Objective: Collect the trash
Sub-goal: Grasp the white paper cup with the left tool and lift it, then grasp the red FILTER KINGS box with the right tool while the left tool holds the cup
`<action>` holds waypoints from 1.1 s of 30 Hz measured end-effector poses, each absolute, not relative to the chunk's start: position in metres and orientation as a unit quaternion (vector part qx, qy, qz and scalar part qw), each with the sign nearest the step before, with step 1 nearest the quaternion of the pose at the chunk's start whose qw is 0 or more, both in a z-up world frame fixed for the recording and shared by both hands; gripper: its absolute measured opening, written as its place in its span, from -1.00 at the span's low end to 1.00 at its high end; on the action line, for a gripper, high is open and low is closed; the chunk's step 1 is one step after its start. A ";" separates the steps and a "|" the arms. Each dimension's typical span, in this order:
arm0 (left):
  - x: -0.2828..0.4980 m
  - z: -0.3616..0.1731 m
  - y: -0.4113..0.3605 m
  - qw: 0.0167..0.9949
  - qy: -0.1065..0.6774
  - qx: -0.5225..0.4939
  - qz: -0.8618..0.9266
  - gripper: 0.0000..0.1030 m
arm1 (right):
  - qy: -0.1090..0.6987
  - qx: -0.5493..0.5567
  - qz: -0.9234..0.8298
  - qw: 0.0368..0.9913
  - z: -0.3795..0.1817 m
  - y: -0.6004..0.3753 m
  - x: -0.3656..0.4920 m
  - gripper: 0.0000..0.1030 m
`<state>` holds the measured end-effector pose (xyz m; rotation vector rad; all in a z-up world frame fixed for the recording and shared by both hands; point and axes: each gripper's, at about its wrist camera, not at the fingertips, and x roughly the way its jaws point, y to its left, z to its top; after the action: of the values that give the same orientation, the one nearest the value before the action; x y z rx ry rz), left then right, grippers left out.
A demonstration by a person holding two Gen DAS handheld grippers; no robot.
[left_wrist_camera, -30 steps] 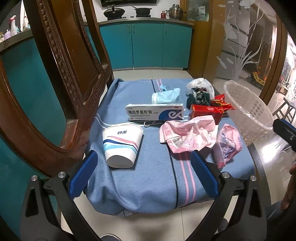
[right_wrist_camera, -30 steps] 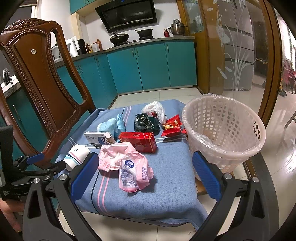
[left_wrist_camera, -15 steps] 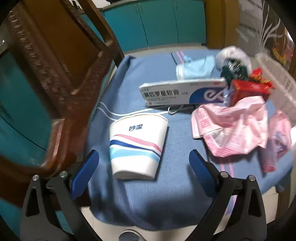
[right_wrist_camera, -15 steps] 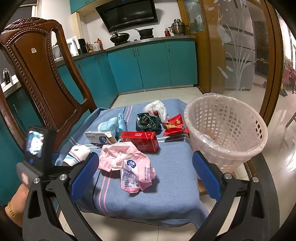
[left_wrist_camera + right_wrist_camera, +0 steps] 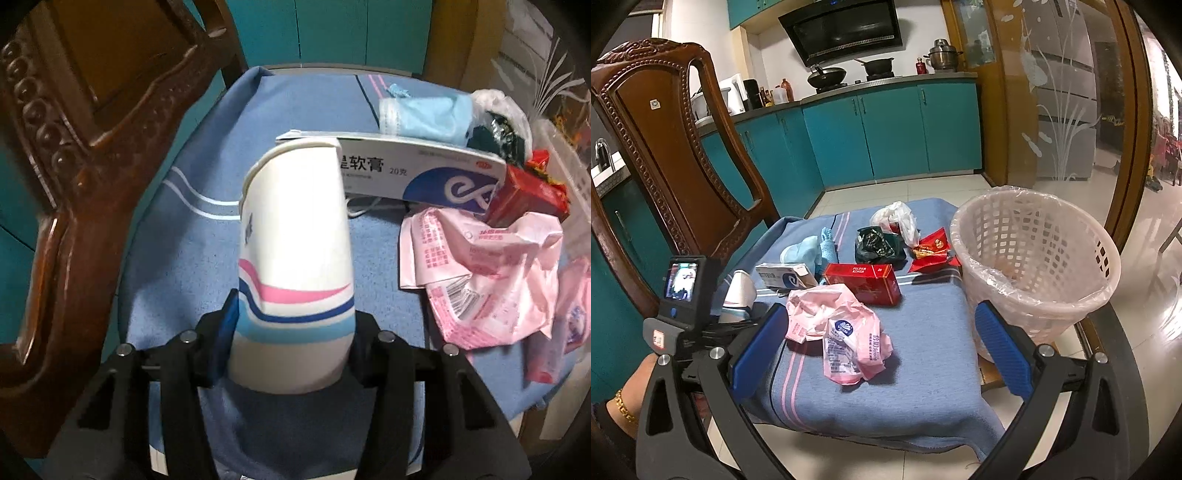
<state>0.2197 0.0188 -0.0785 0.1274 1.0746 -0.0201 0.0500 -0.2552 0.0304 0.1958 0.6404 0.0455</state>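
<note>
My left gripper (image 5: pixel 293 332) is shut on a white paper cup (image 5: pixel 295 258) with pink and blue stripes, squeezing its base; the cup (image 5: pixel 738 295) points away over the blue cloth (image 5: pixel 177 258). My right gripper (image 5: pixel 879 332) is open and empty above the cloth's front edge. A white mesh basket (image 5: pixel 1038 266) with a liner stands at the cloth's right edge. Trash on the cloth: crumpled pink wrappers (image 5: pixel 842 328), a red box (image 5: pixel 864 282), a white-and-blue ointment box (image 5: pixel 417 177), a blue mask (image 5: pixel 428 114), a dark green bag (image 5: pixel 879 243), a red wrapper (image 5: pixel 932 249).
A carved wooden chair (image 5: pixel 676 147) stands at the left, close to the left gripper. A clear plastic bag (image 5: pixel 897 218) lies at the back of the cloth. Teal kitchen cabinets (image 5: pixel 886 129) and a glass partition (image 5: pixel 1063 92) are behind. Tiled floor surrounds the cloth-covered seat.
My left gripper moved forward to the paper cup and closed on its base; the cup now fills the jaws. The right gripper stayed open and almost still.
</note>
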 end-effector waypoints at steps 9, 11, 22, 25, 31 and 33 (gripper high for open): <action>0.157 0.013 0.023 0.923 0.371 -0.017 -0.099 0.00 | 0.327 0.092 0.006 0.941 0.020 -0.255 0.061 0.92; 0.146 0.027 0.022 0.929 0.346 -0.033 -0.129 0.00 | 0.341 0.093 0.000 0.935 0.013 -0.249 0.074 0.92; 0.132 0.037 0.014 0.939 0.314 -0.020 -0.142 0.00 | 0.384 0.043 -0.054 0.921 -0.012 -0.194 0.168 0.92; 0.130 0.040 0.019 0.937 0.320 -0.020 -0.140 0.00 | 0.391 0.034 -0.077 0.916 -0.021 -0.185 0.186 0.92; 0.137 0.041 0.019 0.937 0.319 -0.022 -0.140 0.00 | 0.420 0.032 -0.088 0.903 -0.040 -0.177 0.217 0.92; 0.139 0.040 0.018 0.937 0.320 -0.020 -0.141 0.00 | 0.431 0.020 -0.086 0.898 -0.047 -0.174 0.224 0.76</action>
<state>0.1387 0.0181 0.0396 -0.0402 0.6541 -0.2883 0.2240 -0.1739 -0.0468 0.0409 0.8923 -0.1782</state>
